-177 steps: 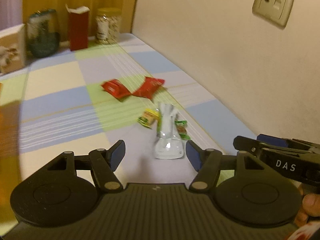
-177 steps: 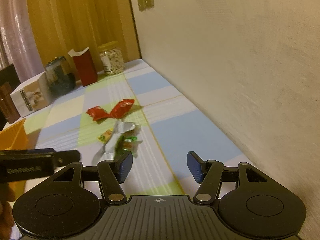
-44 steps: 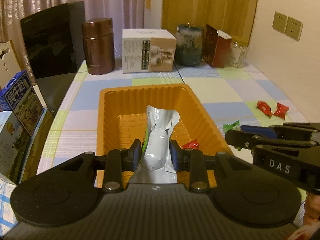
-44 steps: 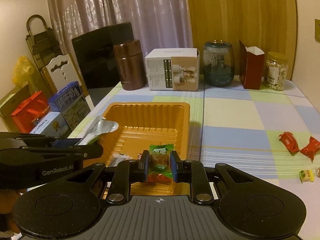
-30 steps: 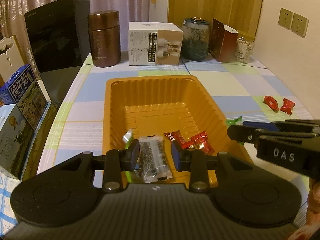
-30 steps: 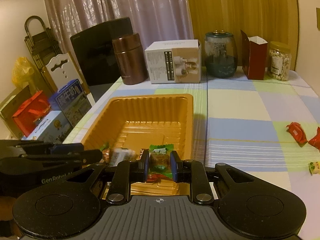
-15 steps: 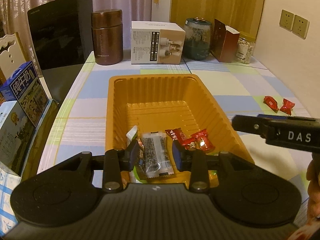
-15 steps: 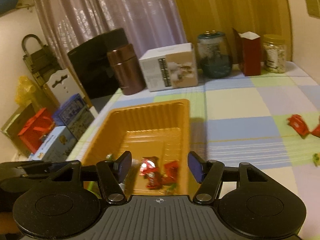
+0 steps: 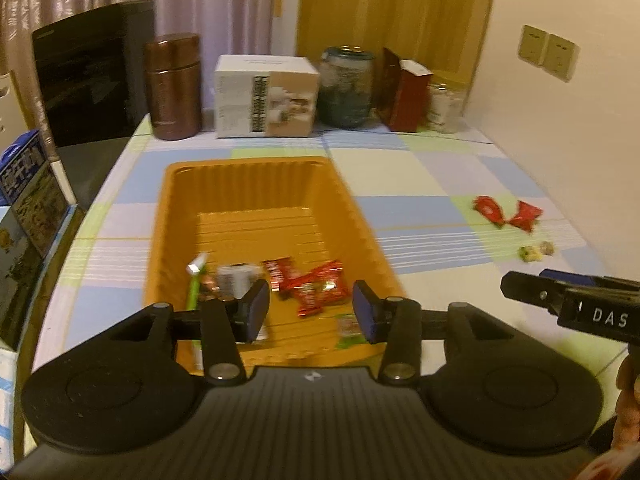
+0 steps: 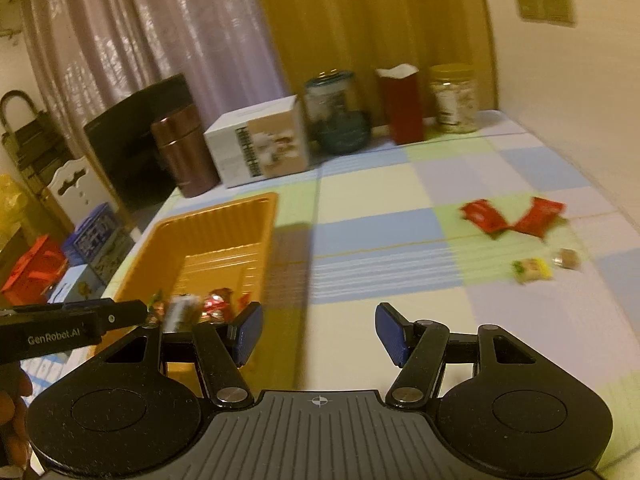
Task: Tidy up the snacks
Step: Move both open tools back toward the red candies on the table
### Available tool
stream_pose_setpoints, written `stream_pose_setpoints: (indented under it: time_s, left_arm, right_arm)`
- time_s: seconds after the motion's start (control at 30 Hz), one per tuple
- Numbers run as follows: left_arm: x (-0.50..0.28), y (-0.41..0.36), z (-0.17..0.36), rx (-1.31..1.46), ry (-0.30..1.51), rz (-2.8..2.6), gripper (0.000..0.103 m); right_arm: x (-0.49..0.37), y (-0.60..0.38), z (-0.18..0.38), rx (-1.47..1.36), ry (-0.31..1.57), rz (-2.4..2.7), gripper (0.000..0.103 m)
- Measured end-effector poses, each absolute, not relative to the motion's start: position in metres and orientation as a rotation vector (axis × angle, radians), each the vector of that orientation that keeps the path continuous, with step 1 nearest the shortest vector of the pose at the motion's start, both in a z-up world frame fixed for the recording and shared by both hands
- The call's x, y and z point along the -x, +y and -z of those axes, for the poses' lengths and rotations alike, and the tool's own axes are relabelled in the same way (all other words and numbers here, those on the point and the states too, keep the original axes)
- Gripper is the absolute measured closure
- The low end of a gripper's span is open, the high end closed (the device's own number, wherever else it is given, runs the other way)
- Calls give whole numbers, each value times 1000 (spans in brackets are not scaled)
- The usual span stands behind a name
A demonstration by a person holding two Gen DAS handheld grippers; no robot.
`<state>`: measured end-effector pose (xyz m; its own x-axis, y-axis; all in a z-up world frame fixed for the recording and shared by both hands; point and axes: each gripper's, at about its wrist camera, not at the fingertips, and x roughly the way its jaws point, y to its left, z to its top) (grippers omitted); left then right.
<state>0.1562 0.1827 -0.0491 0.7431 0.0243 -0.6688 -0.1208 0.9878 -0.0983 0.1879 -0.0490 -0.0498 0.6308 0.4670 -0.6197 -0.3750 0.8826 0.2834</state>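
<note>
An orange tray [image 9: 256, 184] [image 10: 208, 236] holds several snacks: red wrappers [image 9: 316, 284], a silver packet [image 9: 236, 280] and a green one [image 9: 346, 330]. My left gripper [image 9: 310, 310] is open and empty over the tray's near end. My right gripper [image 10: 318, 334] is open and empty over the tablecloth right of the tray. Two red packets [image 10: 512, 216] [image 9: 506, 212], a yellow candy [image 10: 530, 270] and a small brown one [image 10: 566, 258] lie on the cloth near the wall.
At the table's back stand a brown canister [image 9: 172, 88], a white box [image 9: 266, 96], a glass jar [image 9: 346, 88], a red carton [image 9: 406, 96] and a nut jar [image 10: 454, 98]. Blue boxes [image 9: 28, 192] sit left of the table. The wall runs along the right.
Both grippers carried snacks to the tray and let them go there. My left jaws have now opened wide. The right gripper has swung right, away from the tray.
</note>
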Motion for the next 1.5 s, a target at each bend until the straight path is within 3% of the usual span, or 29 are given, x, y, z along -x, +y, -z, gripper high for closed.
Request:
stream_pose_setpoints:
  time_s: [0.83,1.5]
  left_arm:
    - [-177,54,31,76,723,98,40]
    - [-209,10,45,14,747,155,37]
  right_arm:
    - [-171,-192,21,-239,690,-249,41]
    - [-194,-235,40,-243,708,-179,41]
